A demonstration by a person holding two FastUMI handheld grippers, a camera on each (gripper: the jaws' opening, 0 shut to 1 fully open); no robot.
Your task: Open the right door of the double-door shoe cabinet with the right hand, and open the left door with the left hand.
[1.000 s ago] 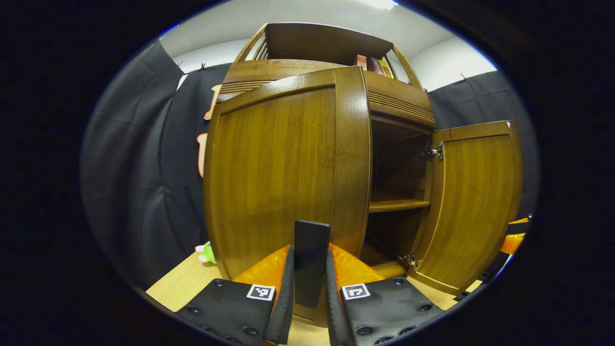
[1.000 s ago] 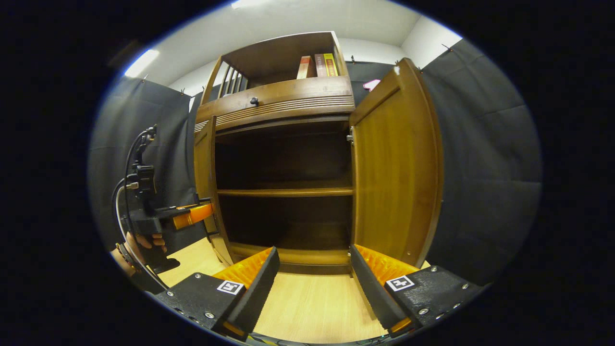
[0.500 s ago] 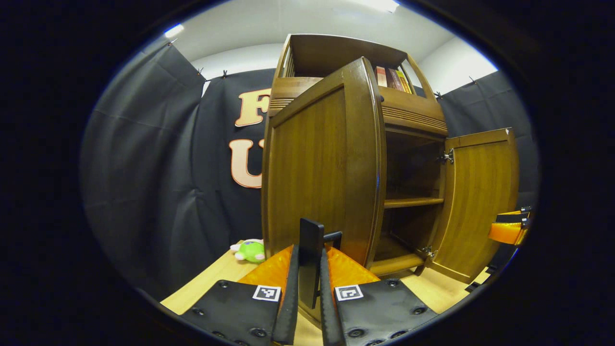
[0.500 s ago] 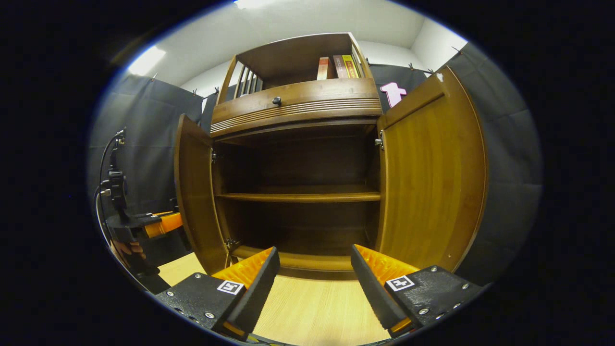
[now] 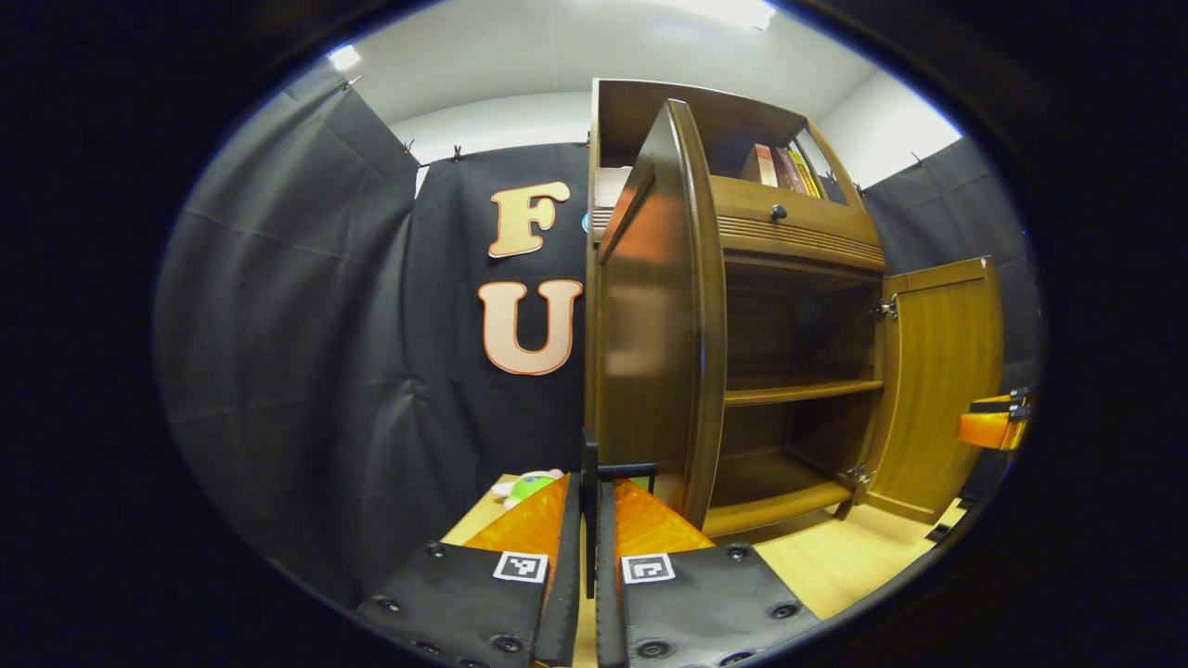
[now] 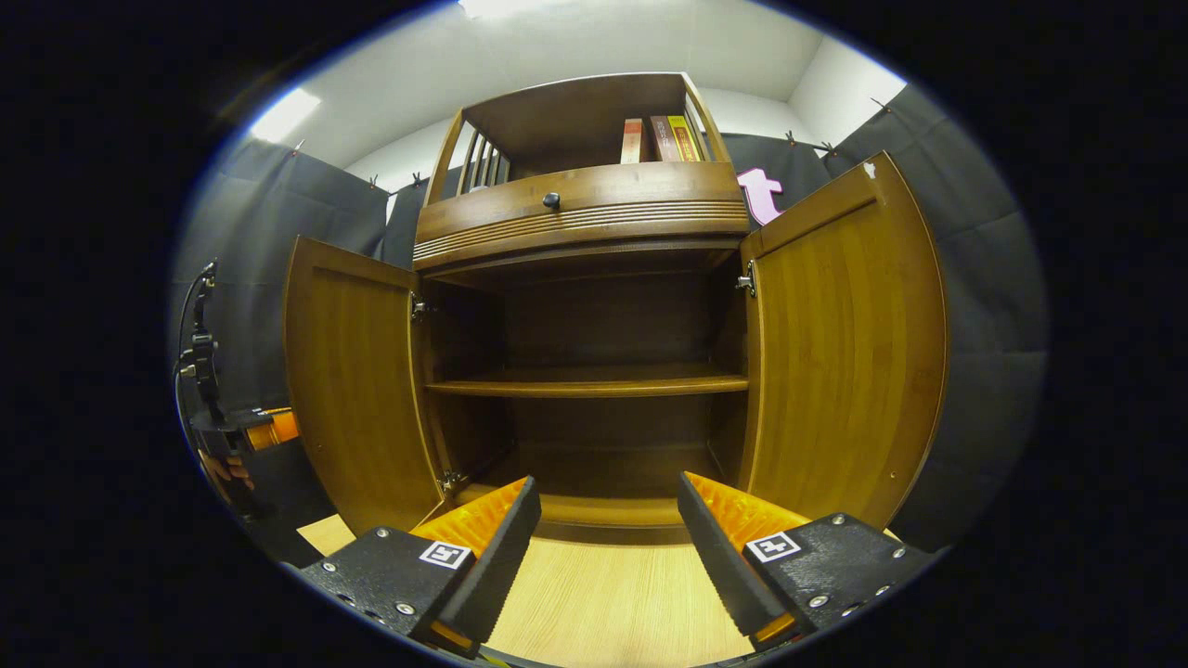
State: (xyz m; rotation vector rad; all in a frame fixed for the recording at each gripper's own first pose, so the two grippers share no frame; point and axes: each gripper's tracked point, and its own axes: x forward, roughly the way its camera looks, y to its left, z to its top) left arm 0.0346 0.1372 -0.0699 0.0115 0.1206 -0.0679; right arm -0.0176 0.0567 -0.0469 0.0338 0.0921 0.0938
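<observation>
Wooden left door (image 6: 357, 380) wider open than before

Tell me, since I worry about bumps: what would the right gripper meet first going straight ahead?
Probably nothing soon: the open right gripper points between both open doors at the cabinet's lower compartment. It would likely reach the bottom ledge first, though depth is unclear.

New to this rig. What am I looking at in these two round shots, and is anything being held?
No robot: a person holds a two-finger gripper in each hand, and each carries a fisheye camera looking along its fingers. In the left gripper view, the left gripper is shut on the black handle of the left door, which stands swung wide open. In the right gripper view, the right gripper is open and holds nothing, facing the shoe cabinet with its right door open too. A green toy lies on the wooden floor.
</observation>
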